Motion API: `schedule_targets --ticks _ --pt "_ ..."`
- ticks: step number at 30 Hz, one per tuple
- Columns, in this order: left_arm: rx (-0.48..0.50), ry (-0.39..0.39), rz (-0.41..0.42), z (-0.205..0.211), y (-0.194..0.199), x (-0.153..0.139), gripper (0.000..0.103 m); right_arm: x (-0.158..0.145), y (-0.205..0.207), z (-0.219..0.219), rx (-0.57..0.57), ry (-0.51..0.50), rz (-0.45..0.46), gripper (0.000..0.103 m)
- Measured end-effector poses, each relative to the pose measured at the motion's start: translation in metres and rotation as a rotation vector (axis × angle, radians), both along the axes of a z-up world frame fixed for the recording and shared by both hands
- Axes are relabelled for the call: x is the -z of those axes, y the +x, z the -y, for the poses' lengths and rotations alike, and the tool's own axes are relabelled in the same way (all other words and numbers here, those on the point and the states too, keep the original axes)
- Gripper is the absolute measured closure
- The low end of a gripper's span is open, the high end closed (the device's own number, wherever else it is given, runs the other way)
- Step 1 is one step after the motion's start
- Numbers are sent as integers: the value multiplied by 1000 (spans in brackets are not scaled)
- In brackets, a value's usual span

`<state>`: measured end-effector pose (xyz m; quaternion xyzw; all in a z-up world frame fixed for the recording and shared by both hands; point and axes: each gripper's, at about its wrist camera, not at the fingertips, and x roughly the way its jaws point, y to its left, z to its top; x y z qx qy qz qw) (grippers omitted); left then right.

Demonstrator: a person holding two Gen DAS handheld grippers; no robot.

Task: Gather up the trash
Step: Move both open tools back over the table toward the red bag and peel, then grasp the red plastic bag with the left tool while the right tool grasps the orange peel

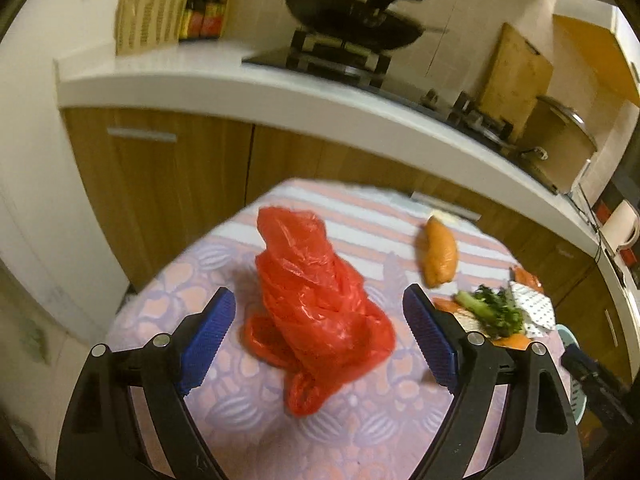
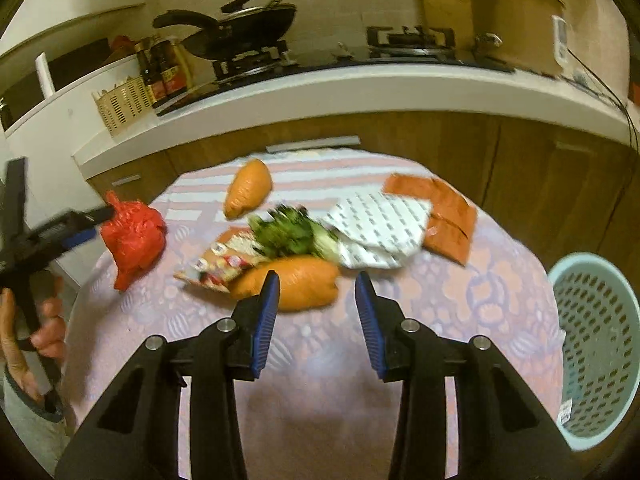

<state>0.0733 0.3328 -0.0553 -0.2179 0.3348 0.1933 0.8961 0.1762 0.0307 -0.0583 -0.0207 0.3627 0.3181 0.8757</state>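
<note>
Red plastic bag [image 1: 316, 312] sits crumpled mid-frame on the patterned tablecloth [image 1: 248, 408], right between the left gripper [image 1: 320, 332] pads, spread wide, not touching. Right gripper [image 2: 316, 312] gapes too, low centre, over an orange wrapper [image 2: 296, 284]; pale basket [image 2: 600, 344] at right edge.

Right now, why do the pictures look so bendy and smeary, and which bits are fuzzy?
Left wrist view: the fisheye lens bows the counter edge, the pan is smeared, while the red bag stays fairly sharp. Right wrist view: the greens and dotted paper are streaked with motion blur, corners go dark, and warm yellowish light tints everything.
</note>
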Motion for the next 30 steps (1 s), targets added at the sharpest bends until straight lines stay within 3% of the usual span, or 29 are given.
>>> schedule_targets --ticks 6,10,13,15,21,30 --pt "-7 -35 -47 -9 25 27 22 -12 15 -44 -45 -5 8 67" --pt "-1 -45 -36 -13 31 39 48 -17 25 -78 -73 -23 18 67" --pt "-3 -36 12 -11 28 40 59 -13 41 -108 -81 -52 -19 67" --pt "-17 -32 30 -9 26 41 60 -7 52 -120 -77 -58 -60 67" --pt "-29 79 50 8 22 33 61 17 91 -159 -54 -59 -202 67" --pt "-28 43 58 3 20 33 61 32 111 -194 9 -144 -194 55"
